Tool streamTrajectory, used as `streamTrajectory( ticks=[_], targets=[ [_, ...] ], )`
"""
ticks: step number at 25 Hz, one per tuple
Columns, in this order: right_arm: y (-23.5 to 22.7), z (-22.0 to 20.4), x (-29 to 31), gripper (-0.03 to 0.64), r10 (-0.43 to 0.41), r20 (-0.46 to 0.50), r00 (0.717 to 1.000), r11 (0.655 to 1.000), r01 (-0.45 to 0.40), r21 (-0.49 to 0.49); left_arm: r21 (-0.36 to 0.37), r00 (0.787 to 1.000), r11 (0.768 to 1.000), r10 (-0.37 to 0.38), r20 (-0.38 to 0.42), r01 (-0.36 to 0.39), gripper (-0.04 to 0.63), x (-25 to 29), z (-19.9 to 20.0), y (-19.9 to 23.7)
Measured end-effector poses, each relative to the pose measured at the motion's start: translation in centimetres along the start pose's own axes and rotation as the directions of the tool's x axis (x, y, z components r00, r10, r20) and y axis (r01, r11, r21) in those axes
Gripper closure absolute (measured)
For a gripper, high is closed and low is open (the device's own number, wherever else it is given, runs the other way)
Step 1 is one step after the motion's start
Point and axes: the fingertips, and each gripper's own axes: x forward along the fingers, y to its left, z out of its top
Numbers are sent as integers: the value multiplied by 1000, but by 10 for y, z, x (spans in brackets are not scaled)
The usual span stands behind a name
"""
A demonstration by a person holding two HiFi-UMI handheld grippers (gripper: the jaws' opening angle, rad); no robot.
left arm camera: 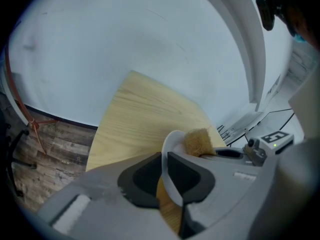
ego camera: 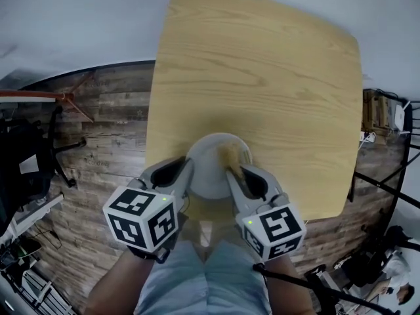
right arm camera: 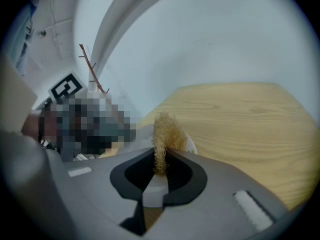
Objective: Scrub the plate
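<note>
A white plate (ego camera: 211, 169) sits near the front edge of the light wooden table (ego camera: 262, 77). My left gripper (ego camera: 186, 178) is at its left rim; in the left gripper view the plate's rim (left arm camera: 172, 140) stands on edge between the two dark pads, which press on it, at my left gripper (left arm camera: 164, 168). My right gripper (ego camera: 235, 176) is shut on a tan fibrous scrubbing sponge (ego camera: 231, 155) that rests on the plate's right part. In the right gripper view the sponge (right arm camera: 164, 131) sticks up out of my right gripper (right arm camera: 160, 166), with the plate (right arm camera: 191, 145) behind it.
The table top (right arm camera: 240, 119) stretches away beyond the plate. Dark plank flooring (ego camera: 105, 123) lies to the left, with a black chair (ego camera: 33, 156). Stands and boxes (ego camera: 380, 117) crowd the right side. The person's jeans-clad legs (ego camera: 203, 274) are under the table's front edge.
</note>
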Motion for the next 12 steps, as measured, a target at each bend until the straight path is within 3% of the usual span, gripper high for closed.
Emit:
streamTrajectory(
  ticks=[5, 12],
  targets=[
    [-18, 8, 2, 574, -77, -88, 993, 996, 74, -44, 40, 1000, 999, -7, 4, 7, 535, -2, 6, -7],
    [-10, 18, 18, 574, -48, -126, 991, 994, 35, -106, 114, 999, 993, -37, 1, 36, 534, -2, 11, -20]
  ],
)
